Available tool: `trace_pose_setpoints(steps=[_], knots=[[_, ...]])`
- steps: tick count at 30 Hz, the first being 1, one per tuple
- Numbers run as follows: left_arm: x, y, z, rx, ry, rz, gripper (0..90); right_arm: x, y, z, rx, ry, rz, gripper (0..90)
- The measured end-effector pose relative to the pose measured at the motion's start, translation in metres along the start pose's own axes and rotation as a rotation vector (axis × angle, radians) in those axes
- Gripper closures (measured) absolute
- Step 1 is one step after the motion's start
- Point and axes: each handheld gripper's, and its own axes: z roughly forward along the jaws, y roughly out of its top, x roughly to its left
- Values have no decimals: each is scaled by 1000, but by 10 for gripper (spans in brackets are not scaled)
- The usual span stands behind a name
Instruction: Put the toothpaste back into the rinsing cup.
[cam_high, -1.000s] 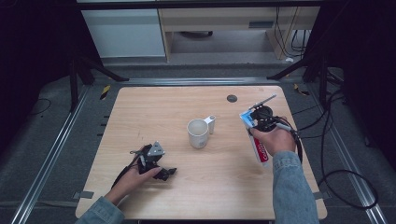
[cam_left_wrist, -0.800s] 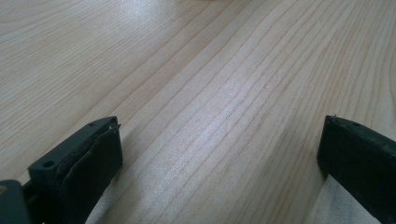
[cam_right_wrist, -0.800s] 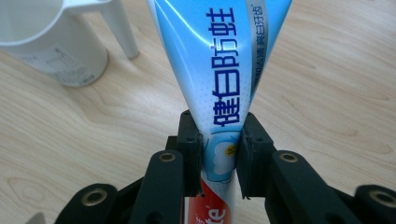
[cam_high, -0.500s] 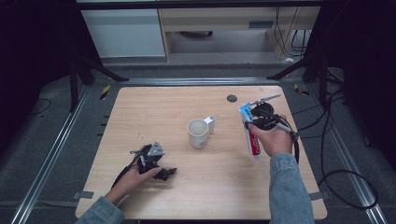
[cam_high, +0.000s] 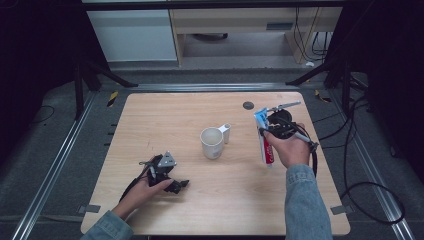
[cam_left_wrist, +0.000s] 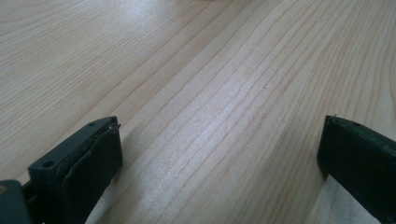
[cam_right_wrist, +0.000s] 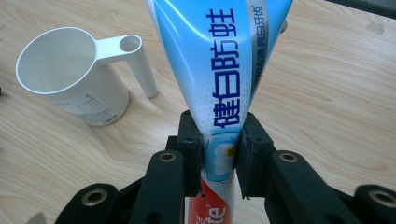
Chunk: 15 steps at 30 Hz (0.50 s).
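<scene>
My right gripper (cam_right_wrist: 219, 156) is shut on a blue-and-white toothpaste tube (cam_right_wrist: 219, 60), its pads pinching the tube near the red cap end. In the high view the tube (cam_high: 264, 140) hangs upright-tilted over the table's right half, held by the right gripper (cam_high: 270, 131), a little to the right of a white handled cup (cam_high: 212, 142). The cup (cam_right_wrist: 70, 74) stands upright and empty, handle toward the tube. My left gripper (cam_high: 177, 186) rests on the table at the front left. Its jaws stand wide apart, open (cam_left_wrist: 219, 154), with only bare wood between them.
The wooden table (cam_high: 150, 125) has a small dark round spot (cam_high: 248, 105) near its far edge. Black cables (cam_high: 350, 165) trail off the right side onto the floor. A white cabinet (cam_high: 132, 35) stands beyond the table.
The tube's lower red end has swung slightly leftward in the right gripper. The left gripper and the cup have not moved.
</scene>
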Motion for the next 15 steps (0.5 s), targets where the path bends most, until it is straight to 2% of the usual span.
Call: trace_pose_setpoints(steps=[8,14,15], knots=[[0,0,0,0,-1,-3,0,-1,-3,-5,-72,2,19,738],[0,0,0,-1,-2,-6,0,-1,-5,-7,-107,-5,27,739],[0,0,0,3,-3,-3,0,0,-6,-7,-128,-3,36,739]])
